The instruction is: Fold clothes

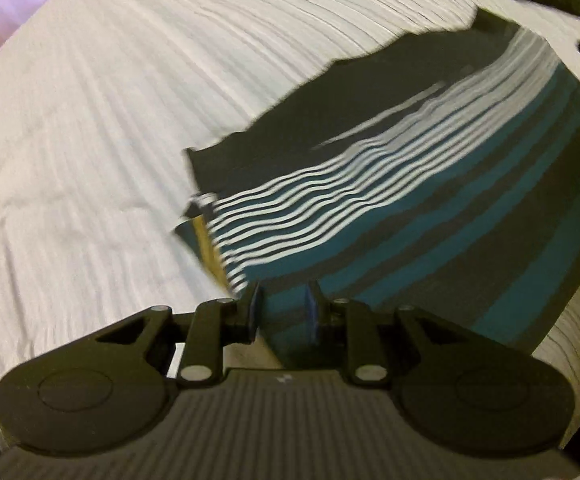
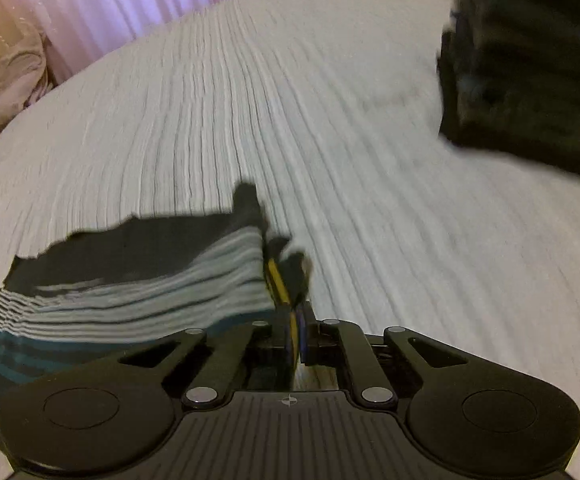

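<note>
jaws first: the right gripper (image 2: 297, 330) is pinched tight on the yellow-trimmed edge of the striped shirt (image 2: 137, 276), with cloth squeezed between its blue pads. the left gripper (image 1: 282, 312) has its jaws a little apart with a fold of the same striped shirt (image 1: 390, 200) sitting between them; the picture is smeared, so i think it is gripping the cloth, but i cannot tell for sure.

now from big to small. the bed (image 1: 109, 120) is the biggest thing, covered in a white ribbed sheet, and it fills both views. next is the striped shirt, dark grey with white and teal bands. it is stretched between the two grippers, one edge at each, and the rest of it lies or hangs just over the bed. smaller, in the far right corner of the right wrist view, a dark pile of clothes (image 2: 530, 80) rests on the bed, well apart from the shirt. smallest is a pale bundle of cloth (image 2: 17, 76) by the curtain, off the bed's far left side.

my guess at the step: the shirt is being carried or pulled flat for a fold. both views are blurry, like things are moving fast. the next move needs both grips to stay firm and the two edges to stay level, so the cloth lands smooth with no bumps.
</note>
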Demonstrator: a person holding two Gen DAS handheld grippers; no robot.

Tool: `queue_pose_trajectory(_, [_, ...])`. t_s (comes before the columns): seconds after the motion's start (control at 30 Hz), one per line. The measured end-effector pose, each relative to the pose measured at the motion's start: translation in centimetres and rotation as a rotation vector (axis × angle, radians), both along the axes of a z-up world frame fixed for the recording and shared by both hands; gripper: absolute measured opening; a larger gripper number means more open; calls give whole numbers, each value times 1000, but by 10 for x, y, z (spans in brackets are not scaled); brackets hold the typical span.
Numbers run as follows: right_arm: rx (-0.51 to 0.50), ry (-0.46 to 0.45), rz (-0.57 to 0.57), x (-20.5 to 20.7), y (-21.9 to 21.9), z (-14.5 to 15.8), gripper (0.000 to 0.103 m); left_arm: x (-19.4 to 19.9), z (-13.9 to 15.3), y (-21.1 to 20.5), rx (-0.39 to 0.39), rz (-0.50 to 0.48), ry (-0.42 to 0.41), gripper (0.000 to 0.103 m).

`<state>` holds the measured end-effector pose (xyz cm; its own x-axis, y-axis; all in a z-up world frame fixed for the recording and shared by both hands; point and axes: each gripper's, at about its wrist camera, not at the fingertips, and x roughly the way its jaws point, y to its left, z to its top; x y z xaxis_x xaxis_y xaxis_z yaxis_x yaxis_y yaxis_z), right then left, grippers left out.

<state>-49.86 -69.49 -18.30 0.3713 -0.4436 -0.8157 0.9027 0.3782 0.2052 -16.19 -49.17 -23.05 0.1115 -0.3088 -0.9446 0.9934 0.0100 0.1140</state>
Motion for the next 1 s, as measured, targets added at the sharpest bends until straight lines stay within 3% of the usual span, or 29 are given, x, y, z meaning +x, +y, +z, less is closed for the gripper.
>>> queue_pose_trajectory(0.1, [-12,-45,55,14,20,14,7,6,3,12,-16,51,44,19])
queue_pose_trajectory(0.2, [69,-74,146,42,42,1,7,1,-10,20,10,12,26,18])
queue_pose_trajectory(0.3, [182,17,171,66,59,-27,7,2,-21,28,26,-63,-4,21])
queue_pose_trajectory(0.37, [227,65,110,71,70,-35,7,7,-20,33,7,-121,1,23])
queue_pose_trajectory(0.47, [192,113,61,77,93,-23,11,19,-15,42,-40,-206,14,28])
queue_pose_trajectory(0.5, [168,130,60,83,104,-16,17,24,-12,45,-55,-237,8,28])
queue_pose_trajectory(0.57, [120,162,65,98,129,-1,73,30,-7,55,-69,-322,-54,27])
queue_pose_trajectory(0.63, [89,186,84,122,163,10,76,37,0,67,-96,-407,-101,27])
queue_pose_trajectory(0.77, [56,180,259,188,227,16,76,52,9,89,-153,-556,-165,29])
queue_pose_trajectory(0.87, [-40,243,442,226,261,2,76,56,6,101,-166,-651,-194,33])
queue_pose_trajectory(0.93, [-114,293,569,251,281,-10,76,56,1,107,-176,-705,-202,41])
queue_pose_trajectory(1.0, [-188,344,696,275,302,-21,76,56,-3,113,-190,-757,-208,56])
